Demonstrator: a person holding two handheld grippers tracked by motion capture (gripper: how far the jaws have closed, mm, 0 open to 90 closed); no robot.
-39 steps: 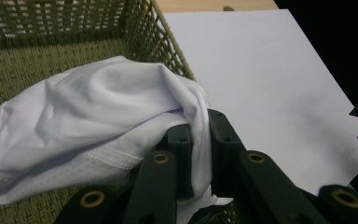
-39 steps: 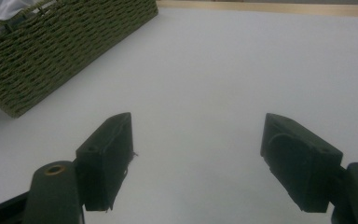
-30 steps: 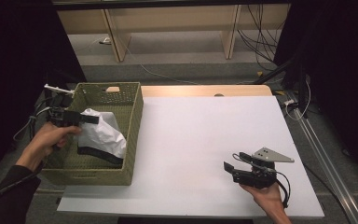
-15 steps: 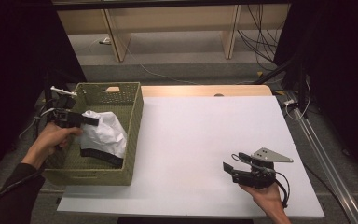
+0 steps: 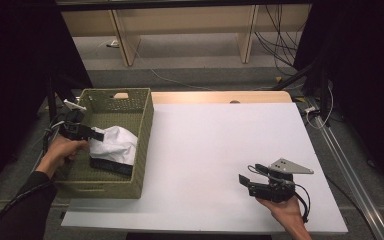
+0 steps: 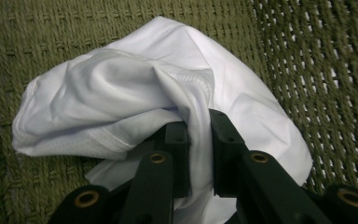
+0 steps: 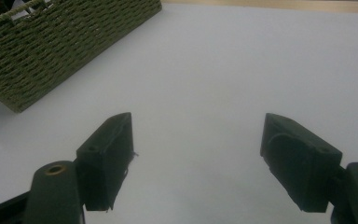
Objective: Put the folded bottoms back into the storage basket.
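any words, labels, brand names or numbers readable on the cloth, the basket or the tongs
None: no readable text anywhere.
White cloth: plain fabric with stitched seams, no tag or print showing.
Green woven basket: bare weave, no label.
Left tongs and right tongs: plain black jaws, no markings.
White table: blank.

No readable text, label, brand or number appears anywhere. The white cloth (image 6: 135,98) and the woven basket (image 5: 145,130) carry no print.
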